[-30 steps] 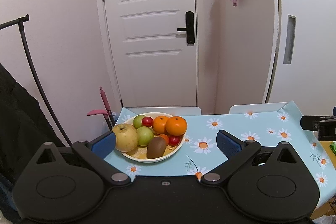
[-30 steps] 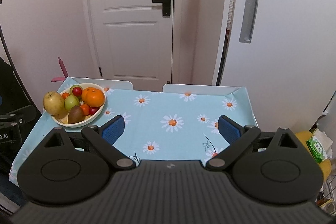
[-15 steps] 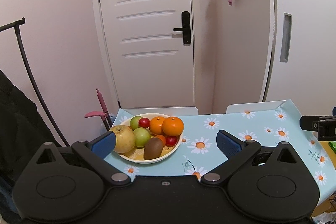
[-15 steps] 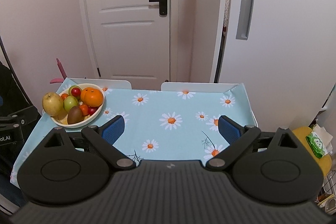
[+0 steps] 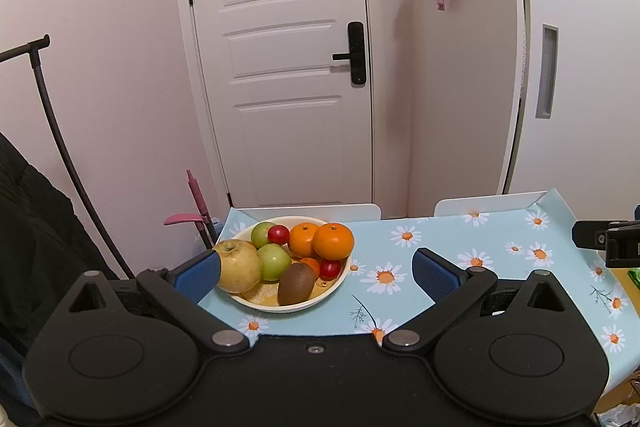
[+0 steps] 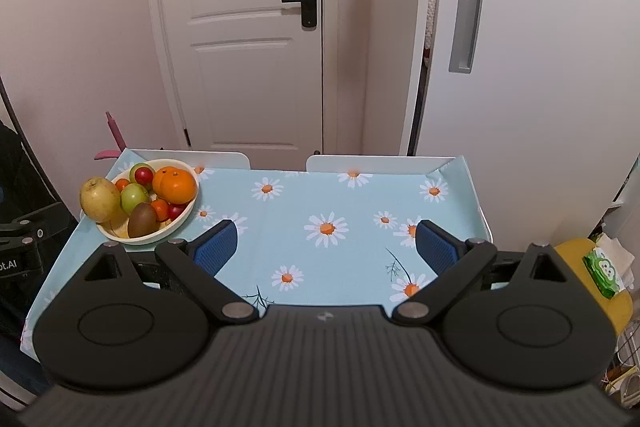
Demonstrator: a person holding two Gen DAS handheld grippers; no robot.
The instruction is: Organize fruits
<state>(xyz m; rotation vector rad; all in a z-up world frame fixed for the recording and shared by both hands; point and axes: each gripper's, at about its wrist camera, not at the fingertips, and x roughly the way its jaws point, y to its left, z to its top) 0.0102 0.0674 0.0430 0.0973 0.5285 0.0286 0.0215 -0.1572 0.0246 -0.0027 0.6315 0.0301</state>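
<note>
A cream fruit bowl (image 5: 248,301) sits at the near left corner of the daisy-print tablecloth (image 5: 472,291), heaped full. A large yellow-green pear or apple (image 5: 237,265) (the view does not settle which) perches at the left rim and overhangs it. Behind it lie two green apples (image 5: 274,261), two oranges (image 5: 333,241), small red fruits (image 5: 278,234) and a brown kiwi (image 5: 296,283) leaning on the near wall.

The big yellow fruit looks heavy, firm and smooth-skinned, so it is probably best taken across its widest middle, since a pinch near the top could squirt it out. The oranges should be firm and slightly grippy. The kiwi is likely softer and wants a gentle squeeze across its short axis. The small red ones are light, and they may roll.

The left gripper (image 5: 316,269) faces the bowl, spread wide and empty, its left pad just beside the yellow fruit. The right gripper (image 6: 326,247) is likewise spread wide and empty over bare cloth, well apart from the bowl.
</note>
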